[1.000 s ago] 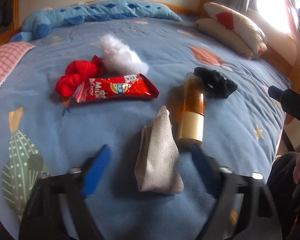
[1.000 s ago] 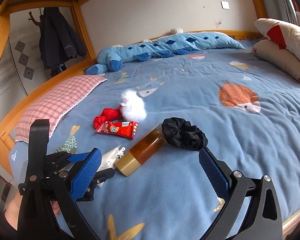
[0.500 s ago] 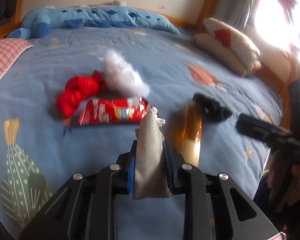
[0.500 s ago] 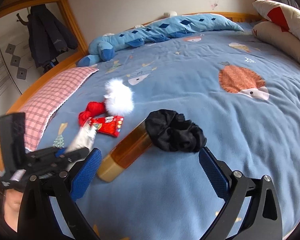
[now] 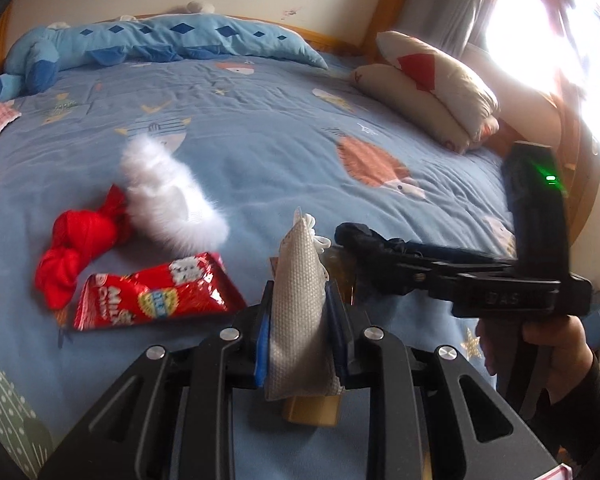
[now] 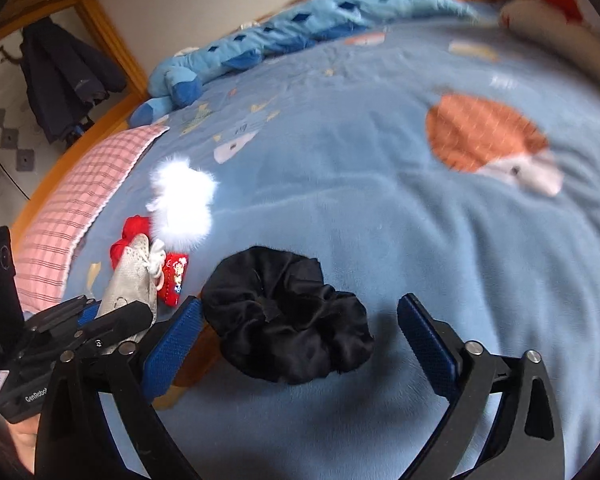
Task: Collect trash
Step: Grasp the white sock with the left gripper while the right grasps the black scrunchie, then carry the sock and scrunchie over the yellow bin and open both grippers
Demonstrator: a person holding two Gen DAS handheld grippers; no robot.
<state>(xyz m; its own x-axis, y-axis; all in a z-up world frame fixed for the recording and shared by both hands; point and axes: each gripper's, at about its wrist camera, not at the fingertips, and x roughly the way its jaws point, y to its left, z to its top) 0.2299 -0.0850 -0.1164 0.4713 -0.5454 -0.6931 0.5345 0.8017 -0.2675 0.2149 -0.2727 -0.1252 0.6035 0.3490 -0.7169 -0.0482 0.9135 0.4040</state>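
My left gripper [image 5: 300, 312] is shut on a grey woven pouch [image 5: 300, 304] and holds it above the bed; the pouch also shows in the right wrist view [image 6: 130, 280]. A red snack wrapper [image 5: 152, 296] lies on the blue blanket to its left. An amber bottle with a gold cap [image 5: 310, 414] lies under the pouch, mostly hidden. My right gripper [image 6: 300, 328] is open, its fingers on either side of a black scrunchie [image 6: 288, 314].
A red knotted cloth [image 5: 76, 248] and a white fluffy piece [image 5: 168, 196] lie left of the wrapper. Pillows [image 5: 432, 84] sit at the right, a blue plush [image 5: 160, 40] along the headboard, and a pink checked cloth [image 6: 76, 208] at the bed's left edge.
My left gripper closed on the grey pouch and lifted it off the blanket. My right gripper moved forward and down until its open fingers straddle the black scrunchie.
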